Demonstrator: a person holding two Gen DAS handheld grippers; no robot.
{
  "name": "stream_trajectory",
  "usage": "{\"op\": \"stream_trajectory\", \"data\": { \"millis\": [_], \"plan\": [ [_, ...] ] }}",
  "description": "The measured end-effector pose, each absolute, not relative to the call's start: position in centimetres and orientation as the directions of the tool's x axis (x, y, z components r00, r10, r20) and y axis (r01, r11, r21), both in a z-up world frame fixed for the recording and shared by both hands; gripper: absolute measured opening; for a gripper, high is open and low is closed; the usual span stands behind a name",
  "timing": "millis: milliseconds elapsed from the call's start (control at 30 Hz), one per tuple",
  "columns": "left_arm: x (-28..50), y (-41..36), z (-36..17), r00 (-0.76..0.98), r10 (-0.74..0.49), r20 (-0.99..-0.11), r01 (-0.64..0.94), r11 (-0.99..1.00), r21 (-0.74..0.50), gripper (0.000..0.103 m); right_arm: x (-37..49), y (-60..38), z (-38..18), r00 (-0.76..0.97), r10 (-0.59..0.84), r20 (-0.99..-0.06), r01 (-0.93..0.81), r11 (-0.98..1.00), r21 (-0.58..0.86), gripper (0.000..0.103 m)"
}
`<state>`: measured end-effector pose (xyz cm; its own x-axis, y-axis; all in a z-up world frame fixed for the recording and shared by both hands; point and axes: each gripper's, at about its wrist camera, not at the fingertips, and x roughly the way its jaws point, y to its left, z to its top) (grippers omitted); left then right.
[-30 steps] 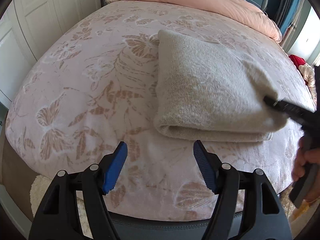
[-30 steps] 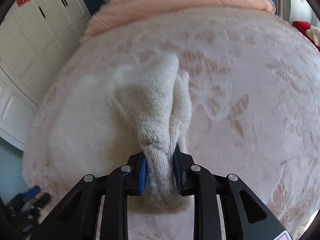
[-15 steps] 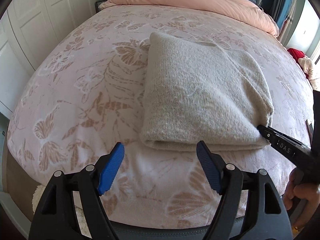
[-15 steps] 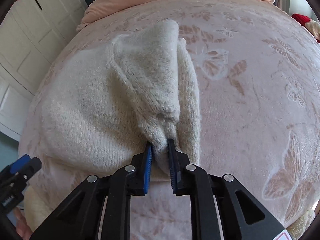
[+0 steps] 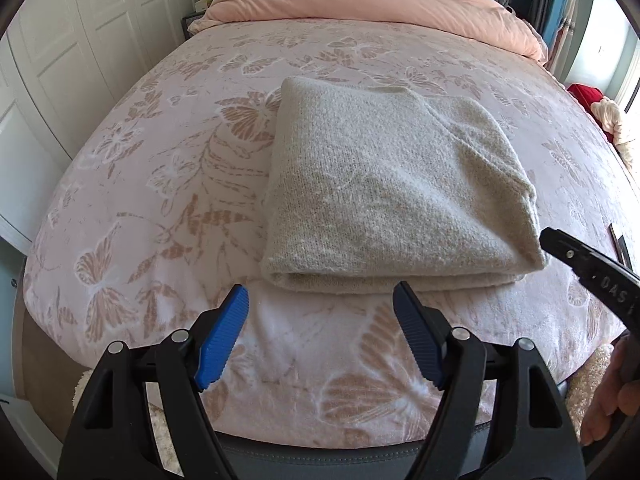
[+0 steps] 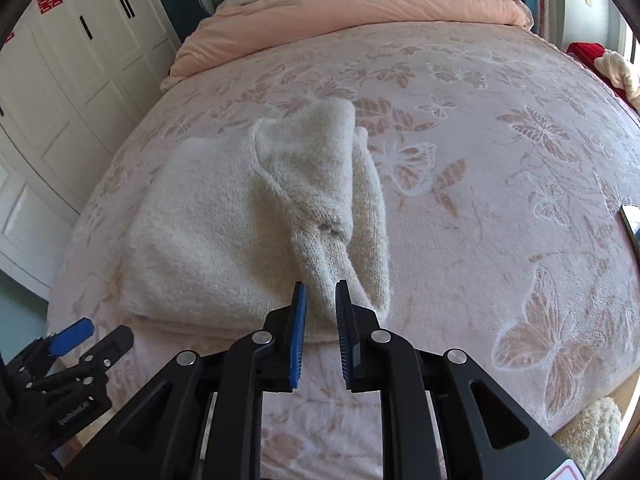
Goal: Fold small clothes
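A cream knitted sweater lies folded into a thick rectangle on the bed; it also shows in the right wrist view. My left gripper is open and empty, just short of the sweater's near folded edge. My right gripper has its blue pads slightly apart at the sweater's near right corner, with a ridge of knit between the tips, no longer squeezed. The right gripper's tip shows in the left wrist view just off that corner. The left gripper shows at the lower left in the right wrist view.
The bed has a pink butterfly-print blanket and a rolled peach duvet at the far end. White wardrobe doors stand to the left. A phone lies near the bed's right edge. Red cloth lies beyond.
My right gripper has let go of the pinched sweater corner and drawn back; its jaws have parted. The sweater has settled flat. Both grippers have pulled back towards the bed's near edge.
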<state>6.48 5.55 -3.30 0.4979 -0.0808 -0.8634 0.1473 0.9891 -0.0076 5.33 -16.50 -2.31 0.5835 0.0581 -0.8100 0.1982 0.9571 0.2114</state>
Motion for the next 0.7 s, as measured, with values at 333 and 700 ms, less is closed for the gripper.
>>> {"op": "stream_trajectory", "data": {
  "millis": [333, 700],
  "plan": [
    [3.8, 5.0, -2.5, 0.528, -0.07, -0.847, 0.153, 0.988, 0.014, 0.072, -1.1, -16.2, -3.4, 0.561, 0.022, -0.827, 0.247, 0.95, 0.192, 0.014],
    [5.6, 8.8, -3.1, 0.539, -0.152, -0.828, 0.084, 0.988, -0.127, 0.094, 3.1, -18.4, -4.6, 0.575, 0.142, -0.805, 0.249, 0.908, 0.338, 0.057]
  ]
}}
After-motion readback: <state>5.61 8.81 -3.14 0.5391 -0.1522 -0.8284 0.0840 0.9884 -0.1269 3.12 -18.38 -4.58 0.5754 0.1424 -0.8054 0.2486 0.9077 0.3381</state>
